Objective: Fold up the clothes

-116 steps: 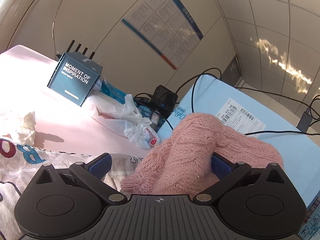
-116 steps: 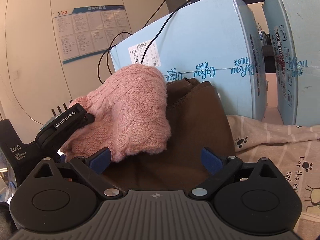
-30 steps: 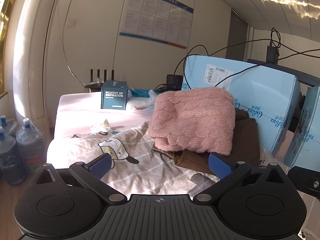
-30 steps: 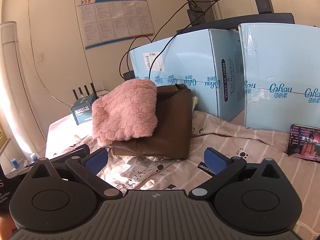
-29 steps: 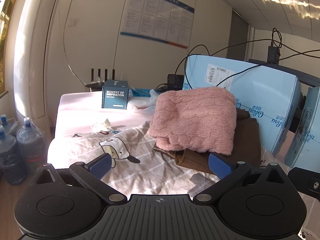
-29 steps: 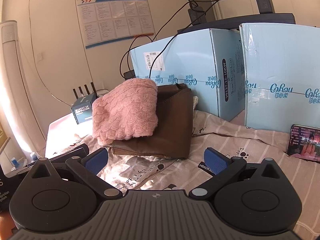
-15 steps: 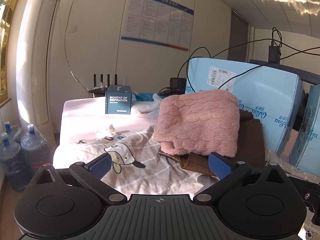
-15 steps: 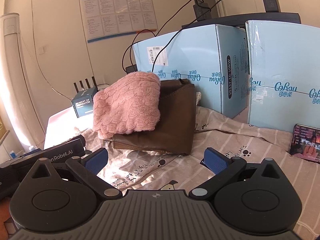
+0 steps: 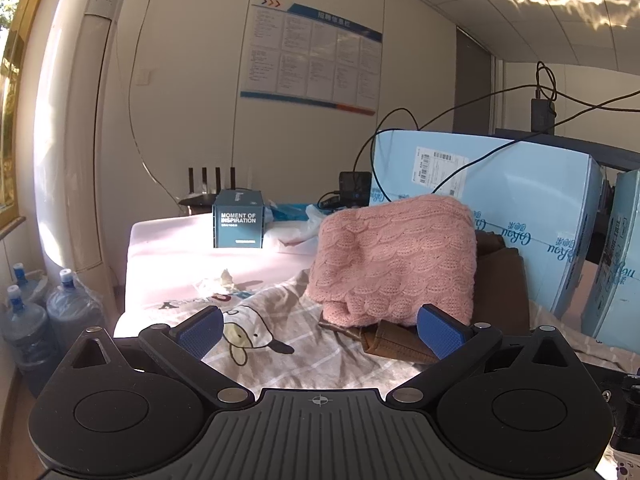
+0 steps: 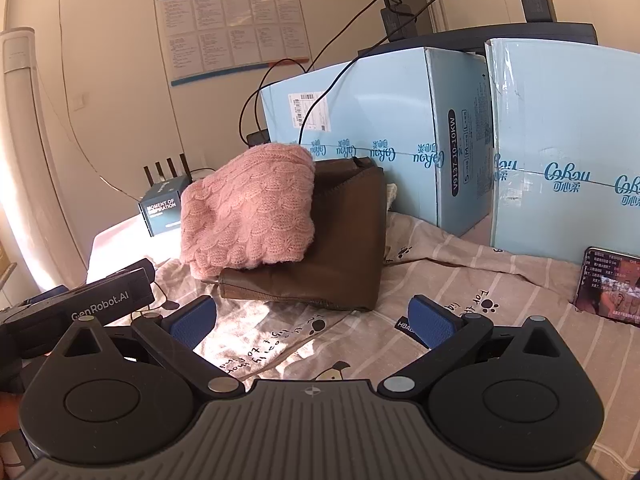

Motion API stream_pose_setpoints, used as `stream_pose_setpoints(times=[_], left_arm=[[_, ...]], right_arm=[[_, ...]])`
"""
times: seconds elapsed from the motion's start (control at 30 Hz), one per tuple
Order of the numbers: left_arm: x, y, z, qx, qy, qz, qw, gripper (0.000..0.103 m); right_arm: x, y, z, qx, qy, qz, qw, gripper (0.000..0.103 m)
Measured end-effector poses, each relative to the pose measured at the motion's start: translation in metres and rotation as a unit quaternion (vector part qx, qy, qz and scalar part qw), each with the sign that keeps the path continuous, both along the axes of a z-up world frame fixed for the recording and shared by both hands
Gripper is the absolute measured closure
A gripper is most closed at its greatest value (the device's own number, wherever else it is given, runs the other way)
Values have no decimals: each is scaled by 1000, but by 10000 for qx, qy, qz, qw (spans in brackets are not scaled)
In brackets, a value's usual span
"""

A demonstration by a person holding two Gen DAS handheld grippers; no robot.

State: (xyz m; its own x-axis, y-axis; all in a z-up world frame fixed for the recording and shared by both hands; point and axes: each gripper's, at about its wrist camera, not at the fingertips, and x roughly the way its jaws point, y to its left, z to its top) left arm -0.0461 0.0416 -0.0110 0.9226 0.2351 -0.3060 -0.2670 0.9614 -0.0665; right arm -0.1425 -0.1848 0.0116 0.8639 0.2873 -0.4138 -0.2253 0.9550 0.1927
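A folded pink knit sweater lies on top of a folded brown garment on the bed. In the right wrist view the sweater covers the left part of the brown garment. My left gripper is open and empty, held back from the pile above the bedsheet. My right gripper is open and empty, also short of the pile. The left gripper's body shows at the left of the right wrist view.
Light blue cartons stand behind the pile, with cables over them. A dark blue box and a router sit at the far end of the bed. A phone lies at the right. Water bottles stand on the floor at left.
Both grippers have let go of the pink sweater, left on the brown garment, and have pulled back from the pile. In the last second they drifted only slightly.
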Motion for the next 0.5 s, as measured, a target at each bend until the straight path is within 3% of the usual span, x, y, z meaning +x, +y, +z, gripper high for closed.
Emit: stream_pose_setpoints(times=[0.5], left_arm=[[0,-2,1,38,-81,8,10000,0]], right_arm=[[1,1,-1,-2,17,-36,10000,0]])
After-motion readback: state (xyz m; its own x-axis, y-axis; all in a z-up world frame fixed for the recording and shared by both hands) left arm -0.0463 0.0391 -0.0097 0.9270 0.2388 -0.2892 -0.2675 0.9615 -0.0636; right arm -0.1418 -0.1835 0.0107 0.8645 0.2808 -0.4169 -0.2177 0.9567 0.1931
